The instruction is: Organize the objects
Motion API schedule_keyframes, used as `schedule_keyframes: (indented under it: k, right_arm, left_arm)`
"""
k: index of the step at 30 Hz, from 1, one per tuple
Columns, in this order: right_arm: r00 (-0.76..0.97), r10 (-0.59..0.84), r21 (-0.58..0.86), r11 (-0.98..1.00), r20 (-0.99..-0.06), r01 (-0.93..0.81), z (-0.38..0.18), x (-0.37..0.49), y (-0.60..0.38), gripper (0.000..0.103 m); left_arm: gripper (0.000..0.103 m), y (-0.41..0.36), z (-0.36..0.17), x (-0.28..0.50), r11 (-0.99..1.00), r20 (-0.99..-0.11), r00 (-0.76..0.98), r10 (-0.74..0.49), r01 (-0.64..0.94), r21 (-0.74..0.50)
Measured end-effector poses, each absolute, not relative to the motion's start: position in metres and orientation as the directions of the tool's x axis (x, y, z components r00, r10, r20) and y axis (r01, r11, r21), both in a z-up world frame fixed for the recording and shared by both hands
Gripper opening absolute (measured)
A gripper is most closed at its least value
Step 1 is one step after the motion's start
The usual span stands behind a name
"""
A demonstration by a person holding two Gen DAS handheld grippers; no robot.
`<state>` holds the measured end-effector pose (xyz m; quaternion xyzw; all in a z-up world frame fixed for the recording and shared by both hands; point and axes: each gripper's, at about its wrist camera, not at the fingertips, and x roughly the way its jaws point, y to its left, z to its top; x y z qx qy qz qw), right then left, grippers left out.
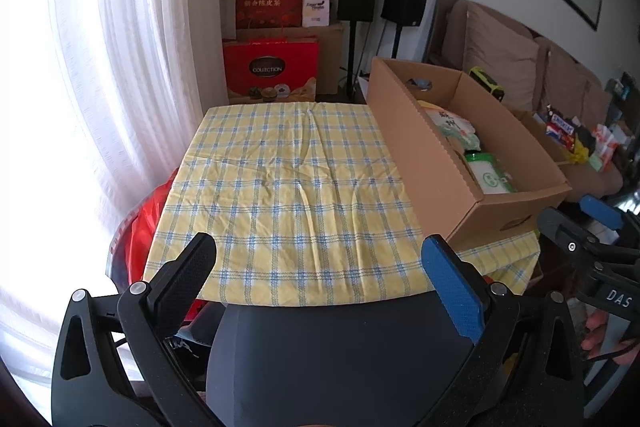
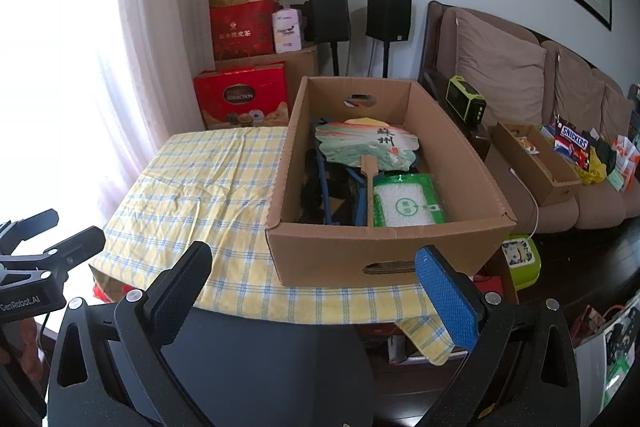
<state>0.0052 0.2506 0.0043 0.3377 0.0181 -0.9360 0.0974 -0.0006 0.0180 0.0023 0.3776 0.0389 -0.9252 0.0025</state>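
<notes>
The desk (image 2: 192, 187), under a yellow-and-blue checked cloth, lies ahead of both pairs of fingers, with its cloth bare on the side in front of the left gripper (image 1: 320, 275). A large open cardboard box (image 2: 392, 251) stands on the other half, straight ahead of the right gripper (image 2: 316, 287) and off to the right of the left one, its near wall with the handle slot just beyond the right fingers.

Inside the box lie a flat paddle fan (image 2: 364, 147) painted in green and orange swirls with dark characters, its wooden handle pointing back toward the fingers; a green-bordered packet (image 2: 406, 201) with a white panel, beside that handle and nearer the fingers; and some dark and blue things under the fan that I cannot make out.

Both grippers hover short of the desk edge, fingers spread wide, nothing between them.

This would fit things gathered into the box and the hands drawn back, or a box about to be emptied onto the bare cloth. Either way, any reach into the box has to clear that near wall first.
</notes>
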Motion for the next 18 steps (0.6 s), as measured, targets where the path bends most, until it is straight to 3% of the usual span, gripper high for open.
schedule_keyframes:
  k: [18]
  right_arm:
    - [-0.752,-0.171,0.034,-0.980,-0.637,0.194,0.0043,0.0060,0.2483,0.103]
  left_arm:
    - [0.103,0.0208,0.0051,0.0002,-0.997,-0.693,-0.721,0.031,0.025,-0.071]
